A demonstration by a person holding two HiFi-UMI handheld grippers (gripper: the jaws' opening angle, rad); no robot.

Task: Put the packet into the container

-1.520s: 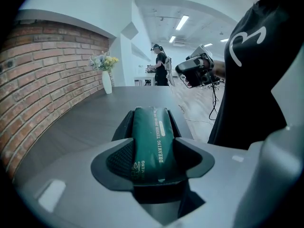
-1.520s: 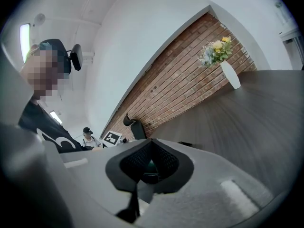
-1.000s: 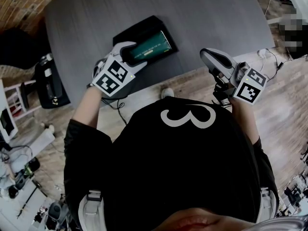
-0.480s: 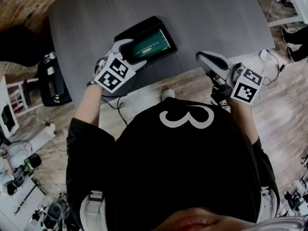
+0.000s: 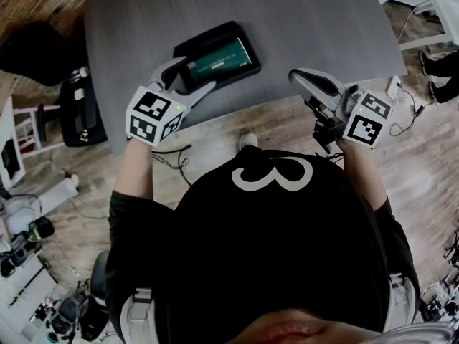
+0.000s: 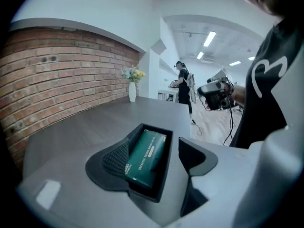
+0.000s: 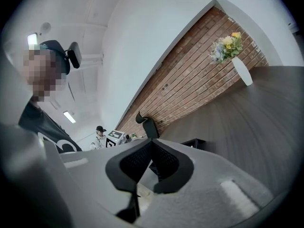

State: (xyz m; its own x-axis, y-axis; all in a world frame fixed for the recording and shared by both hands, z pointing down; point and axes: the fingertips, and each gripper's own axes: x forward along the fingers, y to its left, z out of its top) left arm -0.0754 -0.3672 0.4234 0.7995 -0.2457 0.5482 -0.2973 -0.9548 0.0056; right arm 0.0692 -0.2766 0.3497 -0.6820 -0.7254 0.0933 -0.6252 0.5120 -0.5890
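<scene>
Your left gripper (image 5: 196,74) hangs at the near-left corner of the container (image 5: 188,49), over the near edge of the grey table (image 5: 323,20). Its 2 jaws stand wide apart. In the left gripper view they frame the container, but neither pad touches anything, so this gripper holds nothing.

The green packet (image 5: 219,57) lies inside the black container. It runs lengthwise along it and looks slightly tilted, with 1 long side riding a little up the wall, though I cannot tell for sure that it is not flat.

Further right, your right gripper (image 5: 297,76) hovers beyond the table's near edge, over the wooden floor and well apart from the container. Its 2 jaws are pressed together with nothing between them.

I judge the placing step done, since the packet is in the container and neither gripper grips it. The step in hand looks like the retreat.

- Next, draw the left gripper straight back toward yourself.
- Keep its jaws wide so neither pad clips the container's rim or drags it across the table.
- The right gripper has no job here and can stay clear.
</scene>
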